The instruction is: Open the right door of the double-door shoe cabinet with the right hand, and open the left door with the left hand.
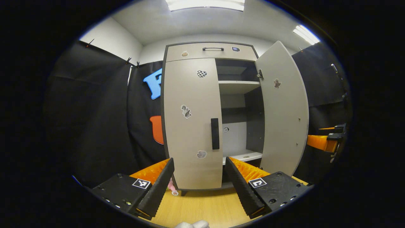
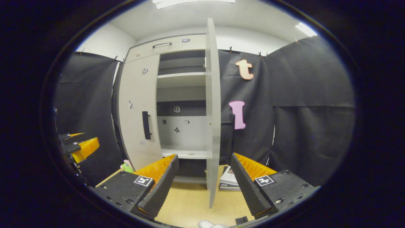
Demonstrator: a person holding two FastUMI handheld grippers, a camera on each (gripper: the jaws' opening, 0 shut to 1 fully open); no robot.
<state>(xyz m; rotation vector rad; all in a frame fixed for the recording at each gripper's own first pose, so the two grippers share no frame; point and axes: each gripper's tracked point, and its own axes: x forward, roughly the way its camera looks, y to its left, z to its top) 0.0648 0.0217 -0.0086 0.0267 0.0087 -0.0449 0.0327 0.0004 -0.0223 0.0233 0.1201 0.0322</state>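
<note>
Left gripper view: left gripper (image 1: 198,177) jaws wide apart, nothing between them, hanging in front of the shoe cabinet (image 1: 208,52) and clear of it. Left door (image 1: 191,126) shut, flat-on to the camera, long axis vertical; its lower part sits in the gap between the jaws but farther back, no contact. Left door handle (image 1: 215,133) is a dark vertical bar near the door's right edge, above the jaw gap and toward the right finger. Right door (image 1: 283,110) swung open, inner face showing, hinged at the right side of the cabinet, upright. Shelves (image 1: 239,84) visible inside. At the far right edge of this view, part of the other gripper, well apart from the cabinet.

Right gripper view: right gripper (image 2: 204,179) jaws also wide, empty. Right door (image 2: 212,110) stands edge-on, running straight up between the jaws, its bottom edge in the gap, not touching either finger as far as I can tell. Books (image 2: 228,180) on the wooden floor (image 2: 190,205) just right of the door.
</note>
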